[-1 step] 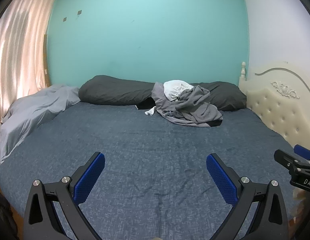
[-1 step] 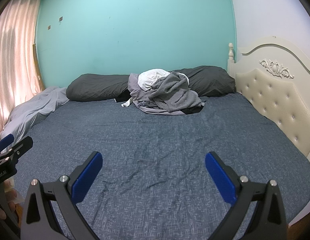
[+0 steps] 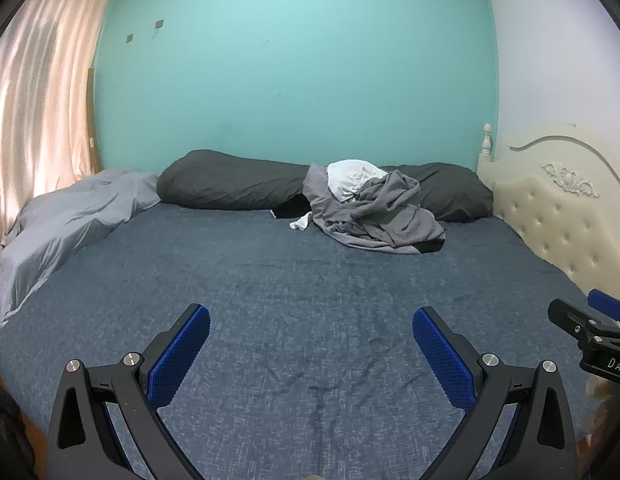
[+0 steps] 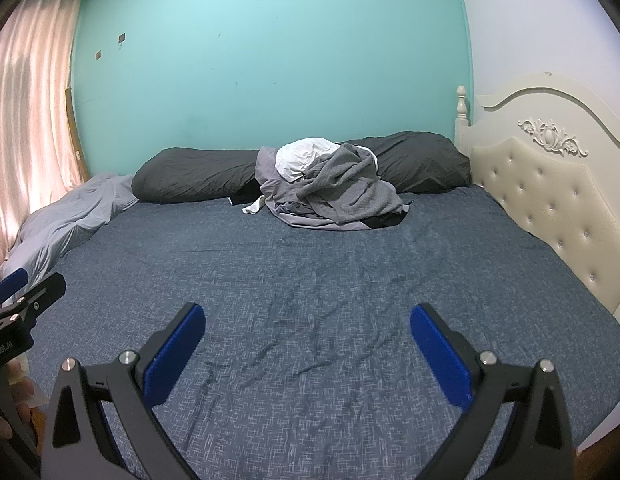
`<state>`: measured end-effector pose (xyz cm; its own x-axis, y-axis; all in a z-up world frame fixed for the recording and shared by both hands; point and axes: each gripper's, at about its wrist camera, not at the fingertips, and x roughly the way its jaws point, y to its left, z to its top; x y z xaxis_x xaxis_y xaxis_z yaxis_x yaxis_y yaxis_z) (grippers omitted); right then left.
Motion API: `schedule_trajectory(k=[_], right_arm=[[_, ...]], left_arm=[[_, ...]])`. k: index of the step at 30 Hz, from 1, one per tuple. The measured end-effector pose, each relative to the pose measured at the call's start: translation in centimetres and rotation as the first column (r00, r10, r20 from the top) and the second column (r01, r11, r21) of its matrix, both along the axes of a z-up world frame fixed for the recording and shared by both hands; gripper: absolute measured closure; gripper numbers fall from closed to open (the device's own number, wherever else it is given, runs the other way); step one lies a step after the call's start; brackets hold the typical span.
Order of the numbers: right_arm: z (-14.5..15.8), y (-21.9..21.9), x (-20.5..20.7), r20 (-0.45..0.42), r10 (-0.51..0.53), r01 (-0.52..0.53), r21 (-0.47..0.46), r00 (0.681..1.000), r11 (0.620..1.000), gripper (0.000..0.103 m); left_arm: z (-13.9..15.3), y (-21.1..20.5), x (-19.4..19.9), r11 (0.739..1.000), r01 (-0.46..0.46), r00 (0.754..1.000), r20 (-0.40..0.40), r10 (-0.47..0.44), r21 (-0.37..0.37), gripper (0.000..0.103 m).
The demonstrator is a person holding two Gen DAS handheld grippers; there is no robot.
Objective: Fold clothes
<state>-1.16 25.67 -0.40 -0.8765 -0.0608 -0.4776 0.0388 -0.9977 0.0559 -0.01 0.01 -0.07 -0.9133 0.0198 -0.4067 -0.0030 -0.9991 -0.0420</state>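
Clothes pile (image 4: pixel 330 188) far edge; bedsheet (image 4: pixel 310 288) bare near tools

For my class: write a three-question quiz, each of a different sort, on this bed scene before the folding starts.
1. True or false: the left gripper holds a garment.
2. The clothes pile lies: A) by the curtain; B) against the dark pillows; C) between the right gripper's jaws.
3. Fill in: the topmost light item in the pile is ____ in colour.

Key: 1 false, both grippers are open and empty; 2 B; 3 white.
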Motion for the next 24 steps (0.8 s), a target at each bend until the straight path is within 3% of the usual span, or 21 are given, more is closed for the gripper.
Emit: schedule_trajectory(k=[24], right_arm=[[-0.1,0.1,0.1,0.001,0.003,-0.003,0.003,1.0,1.0,0.0]], left_arm=[[-0.9,-0.2,0.0,1.0,0.003,1.0,0.003,-0.003,0.003,0.0]])
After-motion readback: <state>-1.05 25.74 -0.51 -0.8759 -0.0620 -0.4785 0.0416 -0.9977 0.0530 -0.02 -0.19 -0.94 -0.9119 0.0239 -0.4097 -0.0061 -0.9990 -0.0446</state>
